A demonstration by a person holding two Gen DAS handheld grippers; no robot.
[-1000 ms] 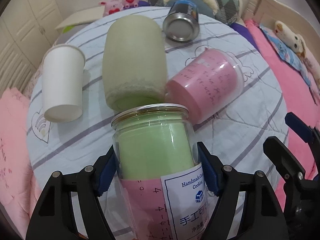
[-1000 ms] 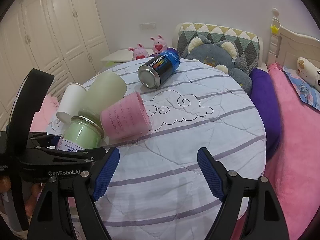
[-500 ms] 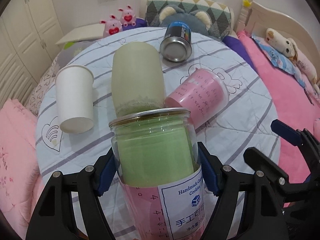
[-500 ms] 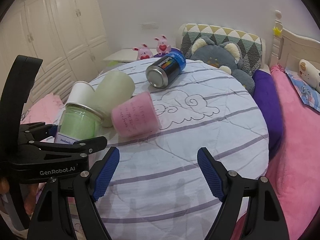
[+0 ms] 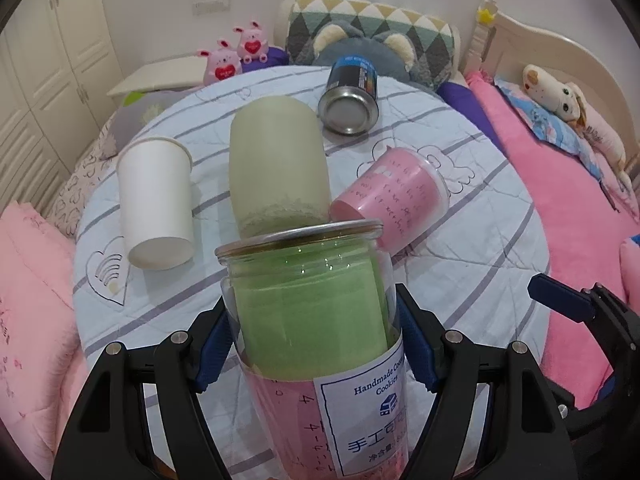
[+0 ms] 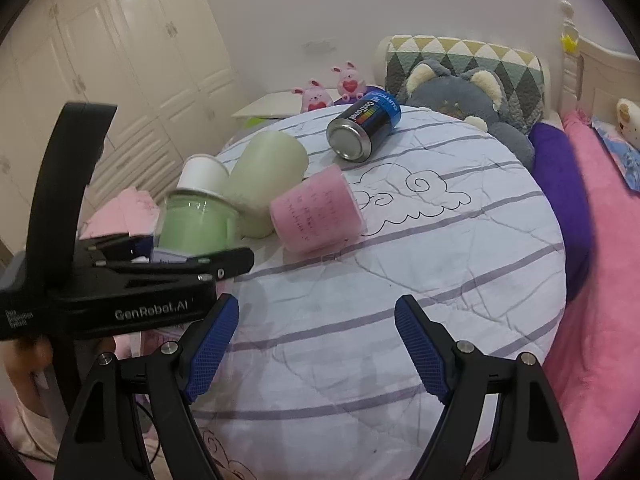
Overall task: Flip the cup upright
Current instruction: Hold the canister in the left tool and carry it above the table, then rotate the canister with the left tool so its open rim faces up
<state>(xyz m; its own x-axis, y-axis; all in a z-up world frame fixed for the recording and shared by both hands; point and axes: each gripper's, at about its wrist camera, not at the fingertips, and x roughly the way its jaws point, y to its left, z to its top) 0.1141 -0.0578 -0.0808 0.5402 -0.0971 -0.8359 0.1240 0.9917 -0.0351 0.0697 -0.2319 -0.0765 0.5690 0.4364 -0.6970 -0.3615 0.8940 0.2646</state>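
Note:
My left gripper (image 5: 312,344) is shut on a clear jar (image 5: 308,304) with a green and pink lining and a white "Handmade Cookies" label. The jar is held above the round quilted table (image 5: 460,280), its metal-rimmed end pointing away and tilted upward. It also shows in the right wrist view (image 6: 196,224), held in the left gripper (image 6: 192,260). My right gripper (image 6: 316,344) is open and empty over the near part of the table (image 6: 400,300).
On the table lie a white paper cup (image 5: 156,200), a pale green cup (image 5: 276,168), a pink cup (image 5: 392,196) and a blue-black can (image 5: 352,96), all on their sides. Pillows and plush toys (image 5: 360,40) sit behind. A pink bed (image 5: 580,200) lies right.
My left gripper has lifted the jar off the table and tipped its far end upward. The right gripper has stayed open and drawn slightly back.

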